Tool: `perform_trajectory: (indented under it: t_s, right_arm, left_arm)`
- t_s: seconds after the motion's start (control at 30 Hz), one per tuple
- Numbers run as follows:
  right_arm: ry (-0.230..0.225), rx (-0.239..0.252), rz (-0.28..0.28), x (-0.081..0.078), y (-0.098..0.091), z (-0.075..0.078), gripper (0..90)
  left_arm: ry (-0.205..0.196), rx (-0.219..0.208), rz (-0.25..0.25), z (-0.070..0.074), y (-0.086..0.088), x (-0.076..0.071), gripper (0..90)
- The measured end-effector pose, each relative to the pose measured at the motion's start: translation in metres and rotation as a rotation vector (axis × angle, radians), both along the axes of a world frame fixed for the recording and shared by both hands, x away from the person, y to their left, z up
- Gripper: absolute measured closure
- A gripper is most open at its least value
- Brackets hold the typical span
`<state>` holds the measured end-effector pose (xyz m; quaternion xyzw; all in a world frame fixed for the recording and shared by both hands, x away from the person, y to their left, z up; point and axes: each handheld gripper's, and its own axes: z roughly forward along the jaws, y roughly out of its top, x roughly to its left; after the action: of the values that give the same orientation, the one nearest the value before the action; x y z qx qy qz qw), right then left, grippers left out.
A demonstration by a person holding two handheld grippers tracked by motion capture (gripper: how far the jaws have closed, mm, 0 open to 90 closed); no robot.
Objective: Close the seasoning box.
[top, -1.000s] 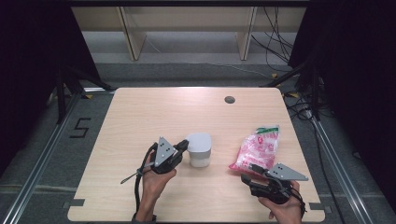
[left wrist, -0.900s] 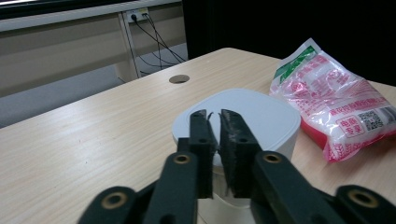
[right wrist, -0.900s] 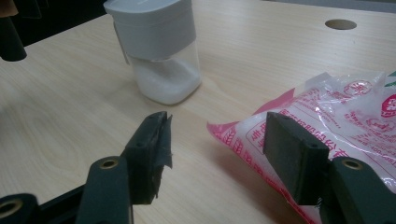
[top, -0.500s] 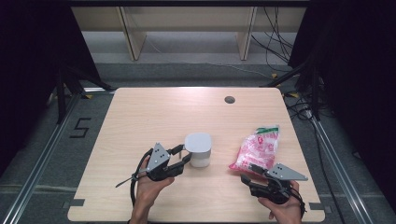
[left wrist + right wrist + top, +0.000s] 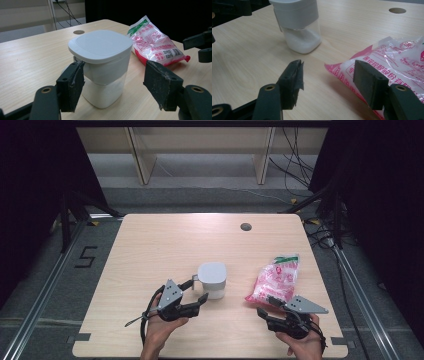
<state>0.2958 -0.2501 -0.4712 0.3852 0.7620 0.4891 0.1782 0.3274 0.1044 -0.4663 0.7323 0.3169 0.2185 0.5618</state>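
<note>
Since earlier frame: left gripper [image 5: 200, 291] backs off jar [image 5: 212, 280], jaws just been opening, now wide, pads clear of jar | jar upright mid-table, bag [image 5: 275, 279] near | right gripper [image 5: 265, 306] wide, empty, beside bag | step, I judge: jar released | next probably needs bag grasp.

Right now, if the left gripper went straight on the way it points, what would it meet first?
Most likely the white-lidded container: it stands just ahead of the left gripper, between the open jaws, which have just been opening.
</note>
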Motion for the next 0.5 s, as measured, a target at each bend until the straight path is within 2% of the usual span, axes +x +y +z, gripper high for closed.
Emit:
perform_trajectory:
  t_s: [0.03, 0.07, 0.1, 0.17, 0.2, 0.23, 0.27, 0.3, 0.33, 0.37, 0.4, 0.43, 0.47, 0.5]
  right_arm:
    - [0.015, -0.010, 0.011, -0.001, -0.001, 0.001, 40.9]
    - [0.010, -0.003, 0.004, -0.001, 0.000, 0.001, 40.8]
    - [0.004, 0.002, 0.006, -0.001, 0.000, 0.001, 40.8]
    - [0.021, 0.004, 0.017, -0.001, 0.000, 0.001, 40.7]
    - [0.032, 0.014, 0.006, -0.002, 0.001, 0.001, 40.7]
    - [0.032, 0.012, 0.008, -0.002, 0.000, 0.001, 40.6]
    - [0.013, -0.006, -0.001, -0.002, -0.001, 0.001, 40.5]
    - [0.006, -0.006, -0.006, -0.002, -0.001, 0.001, 40.5]
    - [0.007, -0.006, -0.005, -0.002, -0.001, 0.001, 40.3]
    - [0.007, -0.006, -0.005, -0.002, -0.001, 0.001, 40.3]
    - [0.007, -0.006, -0.005, -0.002, -0.001, 0.001, 40.0]
    - [0.010, -0.006, -0.006, -0.003, -0.001, 0.001, 40.0]
    - [0.052, 0.028, -0.019, -0.005, 0.002, 0.000, 40.0]
    - [0.052, 0.028, -0.019, -0.005, 0.002, 0.000, 40.0]
  left_arm:
    - [0.003, -0.005, -0.002, -0.001, -0.001, -0.001, 31.9]
    - [-0.011, -0.004, -0.018, -0.001, -0.001, -0.001, 31.9]
    - [0.007, -0.006, -0.002, -0.001, -0.001, -0.004, 31.7]
    - [0.006, -0.013, 0.001, -0.004, -0.002, -0.006, 30.4]
    - [0.012, 0.003, 0.007, -0.004, -0.002, -0.006, 30.4]
    - [0.017, -0.007, 0.011, -0.005, -0.002, -0.007, 30.2]
    - [0.016, -0.015, 0.007, -0.007, -0.002, -0.007, 29.8]
    - [0.022, -0.004, 0.012, -0.008, -0.002, -0.008, 29.9]
    - [0.017, -0.025, -0.002, -0.010, -0.003, -0.010, 30.0]
    - [0.017, -0.025, -0.002, -0.010, -0.003, -0.010, 30.0]
    - [0.001, 0.003, -0.013, -0.010, -0.002, -0.010, 30.0]
    - [0.006, 0.001, -0.017, -0.011, -0.003, -0.011, 29.9]
    - [0.018, -0.010, -0.011, -0.012, -0.004, -0.013, 29.3]
    - [0.005, 0.002, -0.021, -0.013, -0.004, -0.013, 29.3]
